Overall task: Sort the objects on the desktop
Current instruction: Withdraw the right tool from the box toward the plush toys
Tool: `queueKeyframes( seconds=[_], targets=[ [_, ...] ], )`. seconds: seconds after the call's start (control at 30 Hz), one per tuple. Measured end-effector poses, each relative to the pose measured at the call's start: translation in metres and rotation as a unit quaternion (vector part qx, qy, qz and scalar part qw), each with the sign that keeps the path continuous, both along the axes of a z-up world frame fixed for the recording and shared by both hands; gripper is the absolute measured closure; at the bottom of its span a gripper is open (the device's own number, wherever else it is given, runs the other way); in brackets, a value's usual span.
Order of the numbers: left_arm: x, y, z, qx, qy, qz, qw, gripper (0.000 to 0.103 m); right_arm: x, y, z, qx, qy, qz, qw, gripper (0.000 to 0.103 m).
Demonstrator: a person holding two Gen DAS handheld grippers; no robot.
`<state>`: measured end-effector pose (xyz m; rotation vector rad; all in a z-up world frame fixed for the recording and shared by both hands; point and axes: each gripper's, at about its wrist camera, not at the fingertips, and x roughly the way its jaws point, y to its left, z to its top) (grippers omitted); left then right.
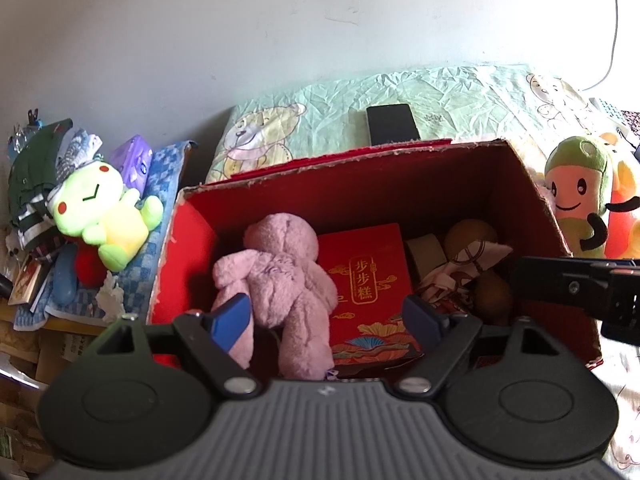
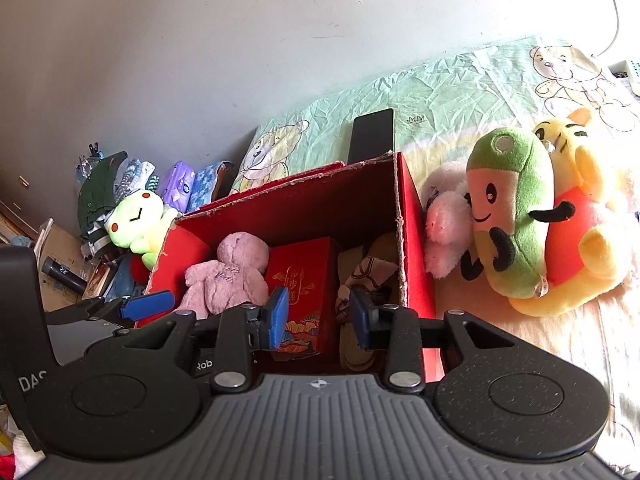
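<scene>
Left wrist view: a fuzzy pink plush bear (image 1: 280, 280) lies face down inside the red cardboard box (image 1: 536, 200), beside a glossy red gift carton (image 1: 366, 276); the left gripper (image 1: 332, 316) hangs wide open above it, gripping nothing; the right gripper (image 2: 320, 312) gapes empty; a green pea-pod plush (image 2: 508, 208) leans outside on the crinkled sheet (image 2: 440, 92).

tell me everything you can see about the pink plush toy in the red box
The pink plush toy is a fuzzy, dusty-pink soft figure with a round head and stubby limbs; no face shows, so it seems to lie face down or turned away. It rests in the left half of the red box, head toward the far wall, legs toward the near side. Its right flank lies against the red gift box. The open left gripper hovers over its lower body; whether a fingertip touches it is unclear.
</scene>
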<state>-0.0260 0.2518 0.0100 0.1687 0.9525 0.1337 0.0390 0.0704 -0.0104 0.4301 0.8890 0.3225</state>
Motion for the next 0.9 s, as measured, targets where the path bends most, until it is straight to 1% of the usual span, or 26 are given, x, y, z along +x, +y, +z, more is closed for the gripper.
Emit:
queueKeyframes(
  seconds=[0.13,0.27,0.4,0.53,0.7,0.77,0.9],
  targets=[
    [-0.001,-0.016,0.009,-0.007,-0.011,0.009,0.9999,0.018,-0.001,-0.021,0.003,0.014,-0.006,0.011,1.000,0.066],
    [-0.003,-0.045,0.018,0.006,-0.026,-0.001,0.9996,0.018,-0.004,-0.050,0.005,0.031,-0.011,0.011,0.999,0.066],
    [-0.004,-0.080,0.025,0.010,-0.039,-0.023,0.9989,0.019,-0.009,-0.086,0.006,0.036,-0.014,0.001,0.999,0.065],
    [-0.003,-0.118,0.028,0.006,-0.047,-0.053,0.9975,0.020,-0.012,-0.130,-0.001,0.039,-0.003,-0.022,0.999,0.061],
    [0.003,-0.164,0.020,-0.011,-0.037,-0.083,0.9958,0.021,-0.014,-0.179,-0.012,0.033,0.009,-0.054,0.998,0.061],
    [0.005,-0.180,0.014,-0.025,-0.028,-0.096,0.9947,0.025,-0.013,-0.199,-0.019,0.028,0.019,-0.069,0.997,0.061],
    [0.006,-0.214,-0.002,-0.063,-0.015,-0.131,0.9893,0.026,-0.008,-0.234,-0.038,0.025,0.041,-0.098,0.994,0.061]
  ],
)
